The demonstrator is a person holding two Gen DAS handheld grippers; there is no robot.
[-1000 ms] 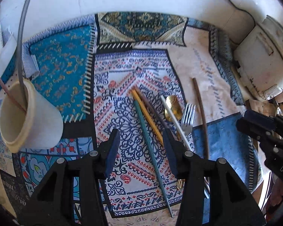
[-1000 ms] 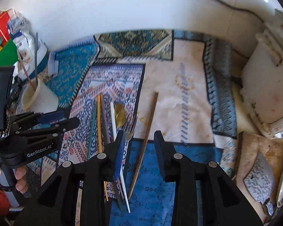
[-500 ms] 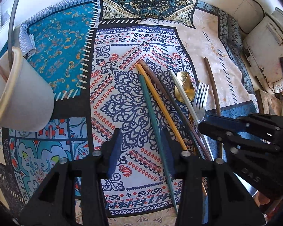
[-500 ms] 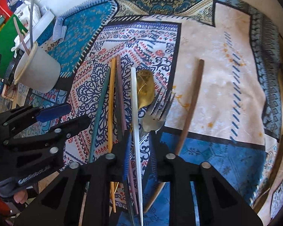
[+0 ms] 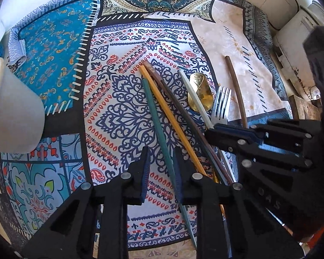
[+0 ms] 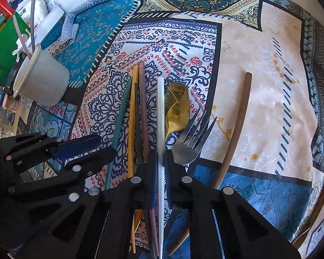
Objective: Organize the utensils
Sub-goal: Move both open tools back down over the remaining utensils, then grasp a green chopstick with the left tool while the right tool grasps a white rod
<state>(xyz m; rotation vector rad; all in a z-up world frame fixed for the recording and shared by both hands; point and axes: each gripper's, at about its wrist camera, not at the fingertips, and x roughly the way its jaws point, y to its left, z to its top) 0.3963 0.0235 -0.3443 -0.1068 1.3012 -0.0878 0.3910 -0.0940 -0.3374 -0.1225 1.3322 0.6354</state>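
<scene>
White chopstick [image 6: 161, 116] at centre of desk [image 6: 270, 69] among other sticks, pinched by right tongs [image 6: 161, 168]. Green chopstick [image 5: 159, 129] just left, between left tongs [image 5: 162, 172], closing, not yet pressing. Risk: neighbours dragged along or a pinched stick swivelling. Near ends hidden under tongs; cup [image 6: 43, 82] far left, its contents unclear.

1. The right claw [image 5: 213, 129], seen from the left wrist view, carries pale raised letters on its black frame; only "AS" can be read, the rest being cut off.
2. A white packet [image 6: 40, 5] at the far left of the right wrist view bears small dark print, too blurred to read.
</scene>
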